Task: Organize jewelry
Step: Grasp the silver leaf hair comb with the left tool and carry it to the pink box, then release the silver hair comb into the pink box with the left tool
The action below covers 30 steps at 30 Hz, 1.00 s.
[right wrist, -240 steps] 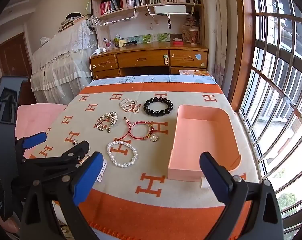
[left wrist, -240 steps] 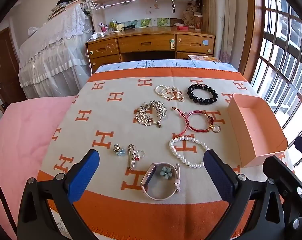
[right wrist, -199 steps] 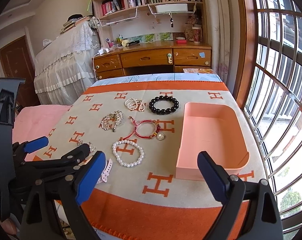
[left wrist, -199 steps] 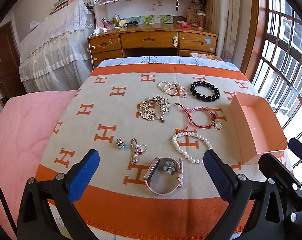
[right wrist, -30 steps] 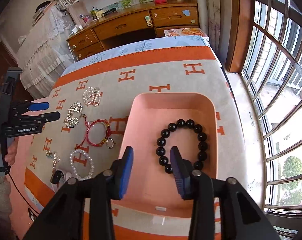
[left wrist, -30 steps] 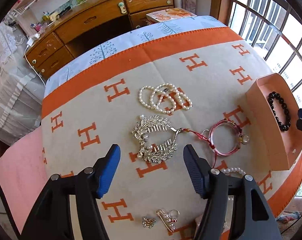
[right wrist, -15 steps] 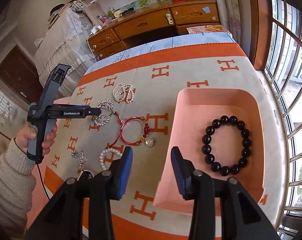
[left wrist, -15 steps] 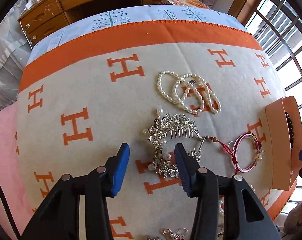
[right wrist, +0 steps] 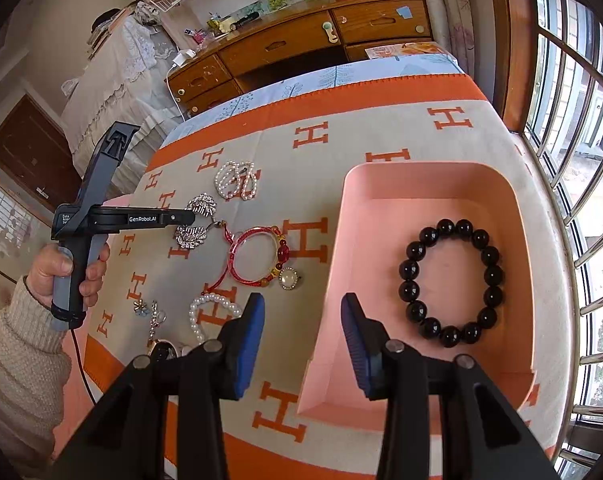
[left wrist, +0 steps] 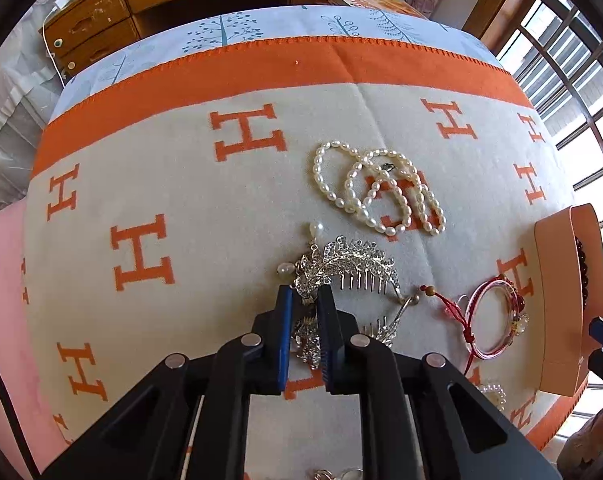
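Silver rhinestone hair comb [left wrist: 343,268] lies on the blanket-covered table [left wrist: 181,184], its near end pinched between the closed jaws of the left gripper [left wrist: 302,312]. Judged rigid, light and snag-prone: teeth and pearl drops look fragile, and the red cord bracelet [left wrist: 489,320] touches its clasp end. Pink box [right wrist: 385,188], further right, holds only the black bead bracelet [right wrist: 451,282]. Right gripper [right wrist: 301,344] hovers, jaws apart, holding nothing.

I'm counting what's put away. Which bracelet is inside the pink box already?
The black bead bracelet. It lies alone inside the pink box, while the red cord bracelet and the pearl strands are on the blanket.
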{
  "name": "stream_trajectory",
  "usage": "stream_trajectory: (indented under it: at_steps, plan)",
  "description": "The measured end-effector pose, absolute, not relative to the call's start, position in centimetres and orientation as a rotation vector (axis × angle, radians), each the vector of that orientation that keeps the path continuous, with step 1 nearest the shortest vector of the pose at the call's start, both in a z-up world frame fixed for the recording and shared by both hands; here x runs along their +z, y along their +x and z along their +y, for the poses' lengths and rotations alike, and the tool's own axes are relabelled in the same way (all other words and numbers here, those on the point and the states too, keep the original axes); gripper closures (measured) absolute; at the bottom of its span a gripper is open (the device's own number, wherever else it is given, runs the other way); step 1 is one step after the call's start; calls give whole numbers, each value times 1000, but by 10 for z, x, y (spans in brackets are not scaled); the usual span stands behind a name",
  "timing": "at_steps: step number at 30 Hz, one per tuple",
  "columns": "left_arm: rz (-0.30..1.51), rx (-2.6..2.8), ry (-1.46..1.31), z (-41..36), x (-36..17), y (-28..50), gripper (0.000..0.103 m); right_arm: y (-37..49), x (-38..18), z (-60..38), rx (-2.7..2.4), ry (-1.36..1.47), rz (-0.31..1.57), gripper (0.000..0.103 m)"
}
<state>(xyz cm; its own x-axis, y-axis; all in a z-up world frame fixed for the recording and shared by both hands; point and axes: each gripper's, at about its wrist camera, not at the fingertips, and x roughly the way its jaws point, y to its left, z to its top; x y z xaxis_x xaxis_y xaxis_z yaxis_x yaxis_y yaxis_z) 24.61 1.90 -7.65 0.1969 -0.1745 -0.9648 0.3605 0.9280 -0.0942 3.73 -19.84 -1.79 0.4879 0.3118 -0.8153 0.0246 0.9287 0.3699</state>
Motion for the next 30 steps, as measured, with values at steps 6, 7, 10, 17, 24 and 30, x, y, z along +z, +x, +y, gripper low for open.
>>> stream_trajectory:
  at_steps: [6,7,10,17,24,30]
  plan:
    - [1255,-397,149,16,-49,225,96,25,-15,-206,176,388,1018,63]
    - [1242,-404,148,14,-42,221,96,23,-14,-207,173,393,1013,63]
    - [1195,-445,152,2,-18,207,96,13,-11,-214,161,403,990,63]
    - [1087,-610,186,-59,35,163,96,-21,-3,-243,65,433,899,63]
    - [1049,-804,221,-145,44,119,96,-39,-15,-270,-35,484,894,63]
    - [1084,-854,295,-192,11,100,96,-53,-14,-288,-120,483,851,63]
